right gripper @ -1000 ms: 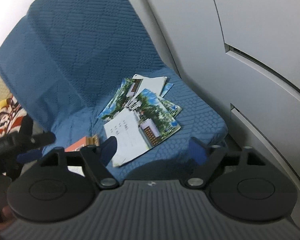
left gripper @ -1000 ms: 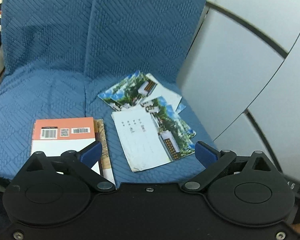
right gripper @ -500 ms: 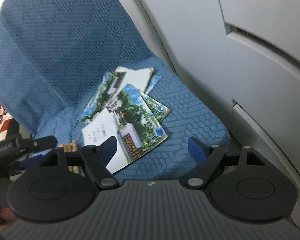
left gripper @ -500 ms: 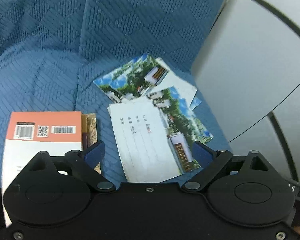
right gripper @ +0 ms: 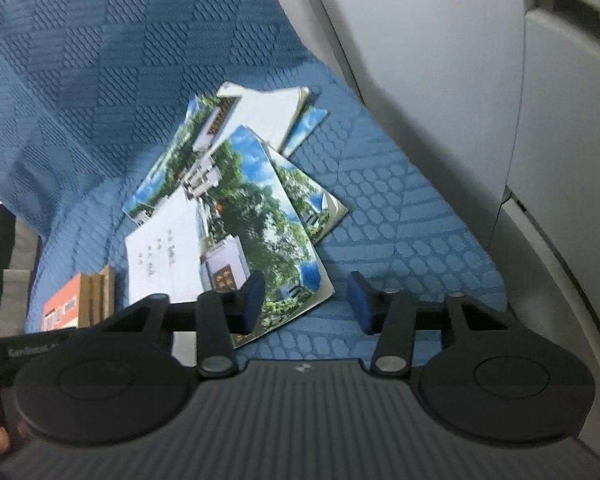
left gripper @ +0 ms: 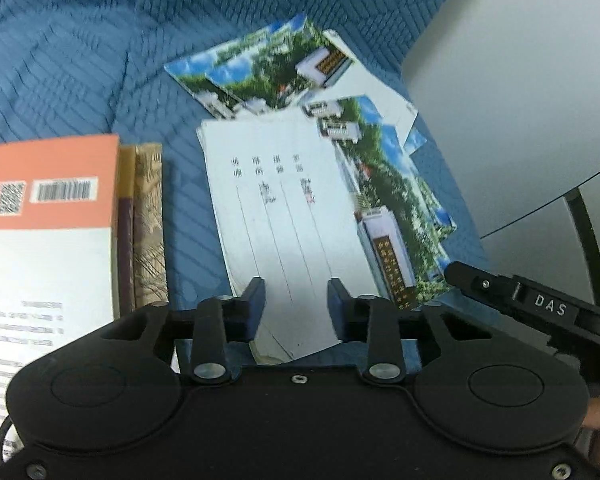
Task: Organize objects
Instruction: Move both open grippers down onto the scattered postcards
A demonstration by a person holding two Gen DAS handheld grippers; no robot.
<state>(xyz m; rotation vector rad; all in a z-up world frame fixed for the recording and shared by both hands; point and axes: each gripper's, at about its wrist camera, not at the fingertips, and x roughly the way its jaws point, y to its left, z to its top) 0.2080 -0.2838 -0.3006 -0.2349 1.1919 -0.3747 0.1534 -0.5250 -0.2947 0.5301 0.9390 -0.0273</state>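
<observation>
Both claws, left [left gripper: 296, 304] and right [right gripper: 306, 302], just narrowed but apparently gripping nothing, poised over loose cards [left gripper: 284, 216] scattered on the seat [right gripper: 400, 232] beside books [left gripper: 48, 216], likely for gathering.

Blue quilted sofa cover [left gripper: 80, 40], seat and backrest; pale grey panelled wall [right gripper: 440, 60] beside seat edge.

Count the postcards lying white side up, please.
2. One white lined postcard lies nearest, on top; another white postcard sits at the far end, partly covered. More may hide underneath.
</observation>
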